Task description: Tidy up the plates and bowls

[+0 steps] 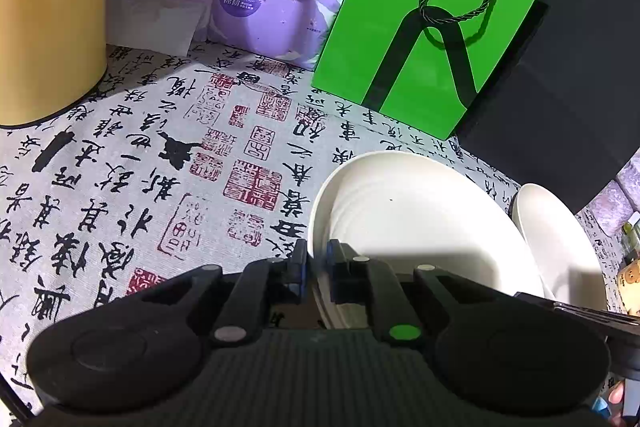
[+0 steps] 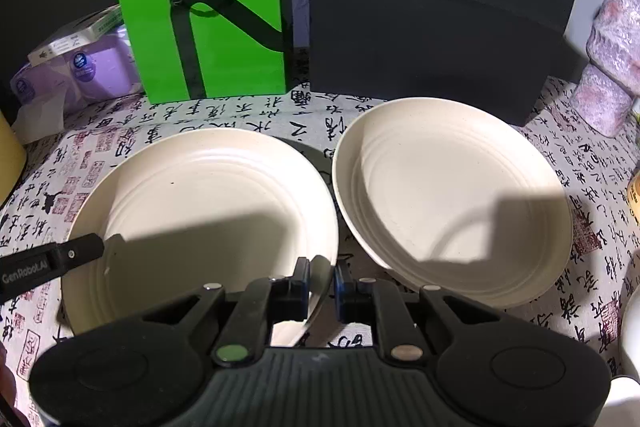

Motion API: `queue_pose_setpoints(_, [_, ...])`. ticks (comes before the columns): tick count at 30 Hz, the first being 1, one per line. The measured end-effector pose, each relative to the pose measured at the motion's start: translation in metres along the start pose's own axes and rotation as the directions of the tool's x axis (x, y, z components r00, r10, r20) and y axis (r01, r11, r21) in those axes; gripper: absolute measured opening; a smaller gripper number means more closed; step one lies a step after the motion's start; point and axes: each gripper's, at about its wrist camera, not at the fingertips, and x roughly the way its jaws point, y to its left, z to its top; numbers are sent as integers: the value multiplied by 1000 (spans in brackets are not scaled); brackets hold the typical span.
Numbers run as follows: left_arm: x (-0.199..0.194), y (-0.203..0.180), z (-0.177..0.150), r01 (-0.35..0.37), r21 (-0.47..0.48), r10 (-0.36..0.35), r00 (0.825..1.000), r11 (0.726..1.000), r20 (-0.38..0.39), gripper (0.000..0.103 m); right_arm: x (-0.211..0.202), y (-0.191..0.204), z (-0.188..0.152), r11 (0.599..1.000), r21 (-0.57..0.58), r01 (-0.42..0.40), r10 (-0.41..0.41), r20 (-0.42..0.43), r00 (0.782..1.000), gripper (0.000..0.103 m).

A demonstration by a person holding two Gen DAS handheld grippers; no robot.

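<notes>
Two cream plates lie side by side on the calligraphy-print tablecloth. My left gripper (image 1: 317,259) is shut on the left rim of the left plate (image 1: 408,211). My right gripper (image 2: 322,273) is shut on the right rim of the same plate (image 2: 208,195); the left gripper's finger shows at its far left edge (image 2: 60,259). The second plate (image 2: 452,195) sits just right of my right gripper, tilted a little, and shows partly in the left wrist view (image 1: 560,239).
A green paper bag (image 2: 208,7) and a black box (image 2: 440,19) stand behind the plates. Purple tissue packs (image 1: 256,15) and a yellow cylinder (image 1: 48,7) stand at the back left. A white object (image 2: 630,339) sits at the right edge.
</notes>
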Motion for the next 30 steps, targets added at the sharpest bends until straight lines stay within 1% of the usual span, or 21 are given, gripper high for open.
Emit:
queue_pose_setpoints(14, [-6, -2, 1, -3, -6, 4, 1000, 1000, 29, 10, -8, 4, 0, 999, -54, 5, -2, 55, 999, 12])
queue_pose_setpoints(30, [-16, -4, 5, 1, -19, 1, 997, 1000, 71, 10, -16, 6, 0, 998, -62, -5, 11, 100, 995, 12])
